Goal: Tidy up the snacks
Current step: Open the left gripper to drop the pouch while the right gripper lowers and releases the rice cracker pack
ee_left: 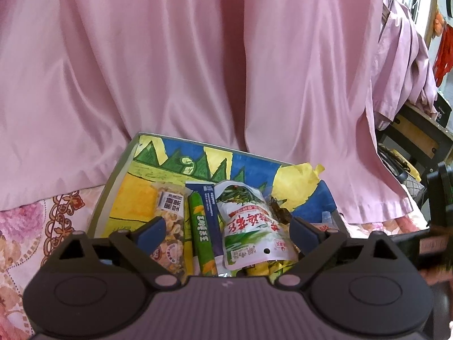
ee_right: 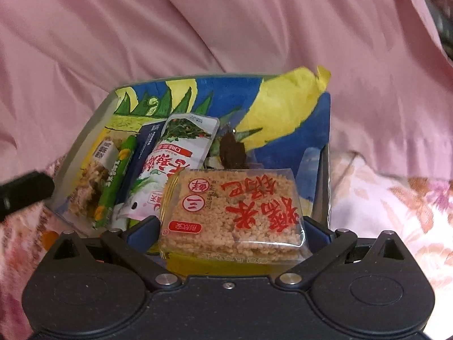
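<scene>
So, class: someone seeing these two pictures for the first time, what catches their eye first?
The rice cracker pack with red lettering, held between the right gripper's fingers, low in that view. Behind it, the painted box holds upright snacks, backed by a pink cloth. The left gripper hangs open over the box.

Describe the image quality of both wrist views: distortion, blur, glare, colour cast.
Left wrist view: strong fisheye bending, dark vignette corners, pink curtain evenly lit; print on the white snack pouch stays readable. Right wrist view: same curvature, a warmer pink cast, soft blur toward the edges, mild glare on the rice cracker pack wrapper held in the right gripper.
</scene>
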`<state>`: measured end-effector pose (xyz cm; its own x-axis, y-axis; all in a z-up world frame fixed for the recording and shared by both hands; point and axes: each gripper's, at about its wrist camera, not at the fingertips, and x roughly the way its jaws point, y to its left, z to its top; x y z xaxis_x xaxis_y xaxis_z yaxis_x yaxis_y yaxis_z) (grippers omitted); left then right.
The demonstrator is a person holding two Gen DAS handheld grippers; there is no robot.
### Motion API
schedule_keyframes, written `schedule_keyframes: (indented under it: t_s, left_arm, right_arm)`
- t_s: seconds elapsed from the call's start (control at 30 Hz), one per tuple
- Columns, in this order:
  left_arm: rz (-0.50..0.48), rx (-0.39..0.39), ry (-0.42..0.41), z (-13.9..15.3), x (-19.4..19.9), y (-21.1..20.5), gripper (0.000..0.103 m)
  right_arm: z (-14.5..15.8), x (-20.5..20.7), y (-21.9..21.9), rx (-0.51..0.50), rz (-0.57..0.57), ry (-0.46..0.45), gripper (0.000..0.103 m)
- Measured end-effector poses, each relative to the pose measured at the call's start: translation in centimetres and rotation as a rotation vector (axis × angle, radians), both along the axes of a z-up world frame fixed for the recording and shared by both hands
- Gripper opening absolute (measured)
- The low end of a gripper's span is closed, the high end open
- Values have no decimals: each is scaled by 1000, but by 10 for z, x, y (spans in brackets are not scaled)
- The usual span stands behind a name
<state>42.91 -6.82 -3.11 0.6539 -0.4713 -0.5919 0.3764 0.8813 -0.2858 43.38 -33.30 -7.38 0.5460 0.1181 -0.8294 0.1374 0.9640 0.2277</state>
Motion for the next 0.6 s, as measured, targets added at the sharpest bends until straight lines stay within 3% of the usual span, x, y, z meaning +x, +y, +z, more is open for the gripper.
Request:
schedule_keyframes:
  t_s: [0.3,0.5,0.6]
  left_arm:
    - [8,-12,9,0,-6,9,97]
    - [3,-6,4,3,-11,14,98]
    - [5,-6,-1,7,-13,20,98]
  right_arm:
    - [8,6,-5,84,-25,123,102]
    - [4,0,-22,279,-136,121,102]
    - [10,-3,-17,195,-145,99,102]
